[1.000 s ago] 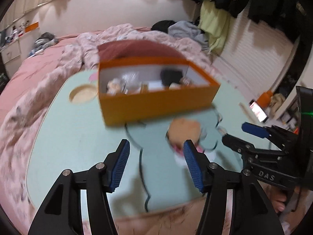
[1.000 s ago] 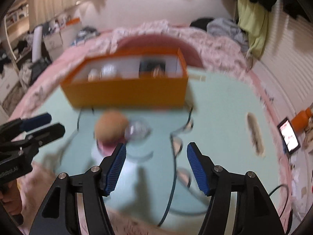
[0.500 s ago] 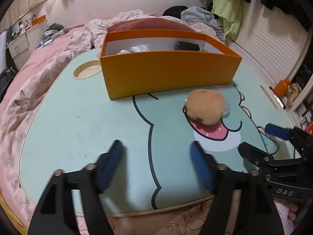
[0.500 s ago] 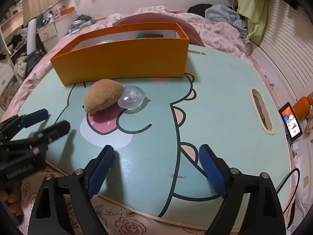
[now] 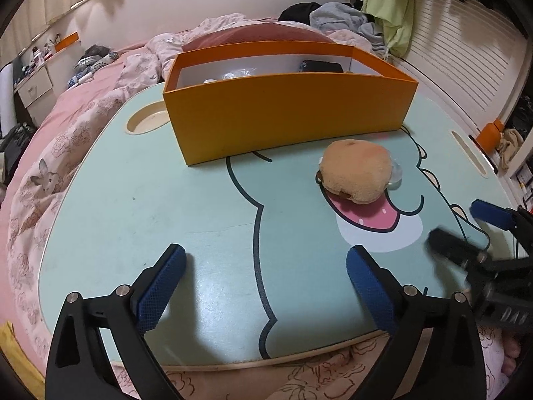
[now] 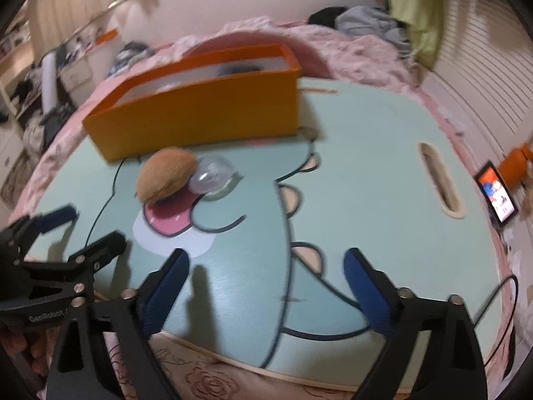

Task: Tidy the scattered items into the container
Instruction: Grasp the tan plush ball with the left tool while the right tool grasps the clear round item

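A mint-green table [image 5: 133,216] is set on a bed. Both hand-held grippers are empty: left hand-held gripper [image 5: 266,266] opening wide, right hand-held gripper [image 6: 263,266] closing slightly. The plush burger [image 5: 354,171] and clear dome [image 6: 213,173] lie at four o'clock of the orange container [image 5: 286,113]; a pick-up seems next.

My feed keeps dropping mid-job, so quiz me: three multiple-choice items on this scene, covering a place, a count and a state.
1. Where is the plush burger?
A. inside the box
B. on the lap table, in front of the orange box
C. on the bedding

2. How many loose items lie in front of the box?
A. two
B. four
C. none

3. The left gripper is:
A. clamped on the burger
B. holding the clear plastic dome
C. empty

Answers: 1 B, it sits on the printed mouth. 2 A, burger and dome. 3 C, jaws opening over bare table.
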### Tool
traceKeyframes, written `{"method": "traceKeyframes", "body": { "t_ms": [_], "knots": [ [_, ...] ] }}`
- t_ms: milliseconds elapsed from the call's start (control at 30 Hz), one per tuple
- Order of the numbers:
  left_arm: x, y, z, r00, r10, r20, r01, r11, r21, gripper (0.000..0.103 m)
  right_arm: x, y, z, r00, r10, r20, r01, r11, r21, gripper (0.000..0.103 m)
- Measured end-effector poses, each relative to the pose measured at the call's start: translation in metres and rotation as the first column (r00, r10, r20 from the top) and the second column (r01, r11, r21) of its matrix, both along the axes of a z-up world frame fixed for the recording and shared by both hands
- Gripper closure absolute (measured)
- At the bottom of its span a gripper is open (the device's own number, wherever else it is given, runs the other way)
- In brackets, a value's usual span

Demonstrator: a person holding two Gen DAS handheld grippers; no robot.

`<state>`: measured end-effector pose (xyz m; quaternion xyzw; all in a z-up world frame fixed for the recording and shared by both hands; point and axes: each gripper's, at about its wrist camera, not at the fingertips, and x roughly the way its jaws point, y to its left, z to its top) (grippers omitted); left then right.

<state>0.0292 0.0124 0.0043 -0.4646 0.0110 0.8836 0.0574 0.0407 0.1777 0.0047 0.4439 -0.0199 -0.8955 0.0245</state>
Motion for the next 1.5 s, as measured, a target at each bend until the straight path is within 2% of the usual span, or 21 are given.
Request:
{"method": "traceKeyframes", "body": {
  "t_ms": [100, 200, 267, 367, 400, 600, 633, 667, 700, 800, 967, 1100, 1300, 1400, 1500],
  "knots": [
    [-0.001, 0.003, 0.005, 0.999, -0.033, -0.003, 0.033, 0.999, 0.025, 0.006, 0.008, 0.007, 0.01, 0.998, -0.02, -0.064, 0.018, 0.999, -0.036, 0.017],
    [-0.006, 0.009, 0.016, 0.998, -0.045, -0.048, 0.046, 0.998, 0.03, 0.006, 0.012, 0.014, 0.016, 0.995, -0.036, -0.097, 0.028, 0.997, -0.078, 0.017],
    [-0.013, 0.017, 0.025, 0.995, -0.065, -0.075, 0.07, 0.996, 0.054, 0.007, 0.01, 0.017, 0.016, 0.994, -0.04, -0.099, 0.03, 0.995, -0.097, 0.017],
    [-0.027, 0.029, 0.031, 0.994, -0.088, -0.07, 0.094, 0.992, 0.079, 0.021, 0.011, 0.021, 0.017, 0.994, -0.047, -0.1, 0.036, 0.993, -0.116, 0.017],
    [-0.032, 0.035, 0.032, 0.993, -0.101, -0.064, 0.107, 0.99, 0.09, 0.023, 0.011, 0.022, 0.018, 0.993, -0.05, -0.103, 0.037, 0.992, -0.124, 0.017],
    [-0.05, 0.06, 0.03, 0.988, -0.143, -0.05, 0.146, 0.987, 0.071, 0.025, 0.013, 0.027, 0.018, 0.992, -0.057, -0.11, 0.04, 0.987, -0.158, 0.017],
    [-0.053, 0.062, 0.028, 0.988, -0.147, -0.041, 0.15, 0.987, 0.062, 0.029, 0.013, 0.028, 0.018, 0.992, -0.058, -0.108, 0.04, 0.986, -0.161, 0.017],
    [-0.057, 0.064, 0.025, 0.989, -0.15, -0.021, 0.15, 0.987, 0.051, 0.043, 0.013, 0.028, 0.018, 0.992, -0.058, -0.108, 0.04, 0.986, -0.163, 0.017],
    [-0.058, 0.064, 0.021, 0.989, -0.146, -0.002, 0.146, 0.988, 0.049, 0.052, 0.013, 0.028, 0.018, 0.992, -0.059, -0.108, 0.04, 0.986, -0.165, 0.017],
    [-0.06, 0.057, 0.018, 0.99, -0.141, 0.002, 0.14, 0.986, 0.091, 0.052, 0.013, 0.028, 0.017, 0.993, -0.056, -0.104, 0.038, 0.986, -0.165, 0.017],
    [-0.054, 0.049, 0.02, 0.991, -0.134, -0.022, 0.136, 0.986, 0.098, 0.057, 0.012, 0.029, 0.016, 0.993, -0.055, -0.1, 0.037, 0.985, -0.168, 0.017],
    [-0.039, 0.028, 0.032, 0.992, -0.109, -0.055, 0.117, 0.979, 0.168, 0.058, 0.012, 0.029, 0.015, 0.994, -0.052, -0.092, 0.036, 0.986, -0.166, 0.017],
    [-0.009, -0.012, 0.052, 0.993, -0.05, -0.111, 0.069, 0.982, 0.178, 0.058, 0.008, 0.023, 0.014, 0.997, -0.027, -0.078, 0.016, 0.99, -0.138, 0.017],
    [0.001, -0.032, 0.06, 0.991, -0.021, -0.134, 0.047, 0.979, 0.196, 0.058, 0.002, 0.015, 0.013, 0.998, 0.003, -0.061, -0.009, 0.994, -0.109, 0.017],
    [0.005, -0.04, 0.065, 0.989, -0.003, -0.151, 0.031, 0.982, 0.186, 0.058, -0.009, 0.0, 0.011, 0.998, 0.057, -0.021, -0.058, 0.998, -0.026, 0.017]
  ]
}}
